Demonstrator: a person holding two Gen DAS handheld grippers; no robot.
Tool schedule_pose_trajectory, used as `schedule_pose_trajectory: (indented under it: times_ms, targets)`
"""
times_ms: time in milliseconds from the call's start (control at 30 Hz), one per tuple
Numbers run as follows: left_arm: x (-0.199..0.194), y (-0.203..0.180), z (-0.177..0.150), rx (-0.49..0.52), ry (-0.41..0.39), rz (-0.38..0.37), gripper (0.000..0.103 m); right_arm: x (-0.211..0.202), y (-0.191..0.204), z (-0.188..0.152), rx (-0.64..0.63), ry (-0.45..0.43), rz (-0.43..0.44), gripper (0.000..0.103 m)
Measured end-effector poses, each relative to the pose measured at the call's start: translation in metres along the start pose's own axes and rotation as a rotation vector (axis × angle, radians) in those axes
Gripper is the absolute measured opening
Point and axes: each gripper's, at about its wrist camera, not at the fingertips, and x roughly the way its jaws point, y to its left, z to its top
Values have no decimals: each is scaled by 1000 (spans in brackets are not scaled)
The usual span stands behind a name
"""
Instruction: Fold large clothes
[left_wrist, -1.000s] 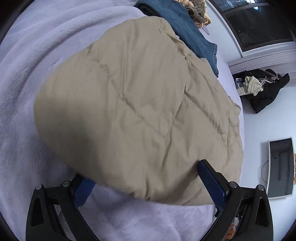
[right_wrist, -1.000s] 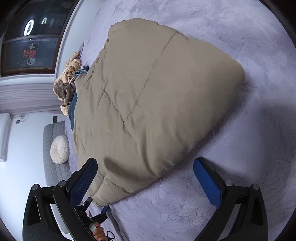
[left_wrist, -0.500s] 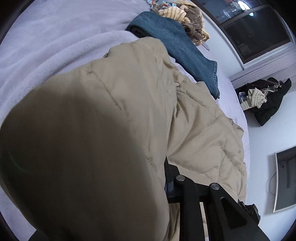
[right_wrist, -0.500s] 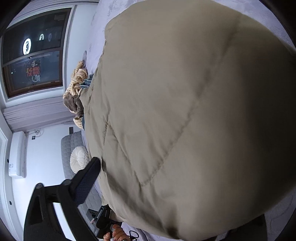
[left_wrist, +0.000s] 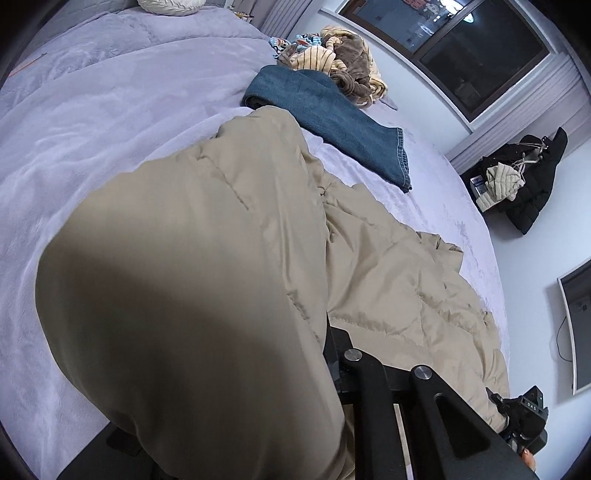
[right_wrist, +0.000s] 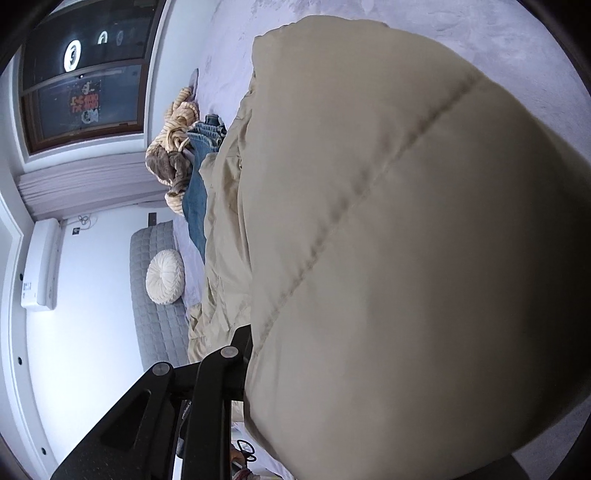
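A large beige quilted jacket (left_wrist: 229, 280) lies on a lilac bed (left_wrist: 92, 122). My left gripper (left_wrist: 325, 354) is shut on a fold of the jacket, which bulges up over the fingers and hides the pads. The rest of the jacket (left_wrist: 399, 280) spreads flat to the right. In the right wrist view my right gripper (right_wrist: 251, 354) is shut on the jacket (right_wrist: 406, 240), whose lifted fabric fills most of the frame and hides the fingertips.
Folded blue jeans (left_wrist: 332, 118) and a striped brown garment (left_wrist: 347, 70) lie at the far end of the bed. A round white cushion (right_wrist: 165, 277) rests by the grey headboard (right_wrist: 155, 295). A chair with dark clothes (left_wrist: 524, 184) stands past the bed's edge.
Both grippers went from open around the jacket's edge to shut on it. The held edge has been lifted, and the fabric now bulges close to both cameras.
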Motion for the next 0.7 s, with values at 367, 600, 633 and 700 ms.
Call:
schedule_pose_trajectory:
  times_ms: [367, 600, 633, 700]
  targets:
    - [-61, 58, -77, 34, 84, -24, 19, -32, -38, -84, 20, 28, -34, 23]
    - [-66, 89, -108, 76, 174, -30, 19, -43, -56, -127, 56, 2, -68, 25]
    - [-63, 92, -110, 74, 183, -30, 19, -42, -58, -128, 56, -5, -75, 26]
    - [-61, 97, -111, 68, 192, -18, 22, -38, -61, -128, 53, -16, -94, 29]
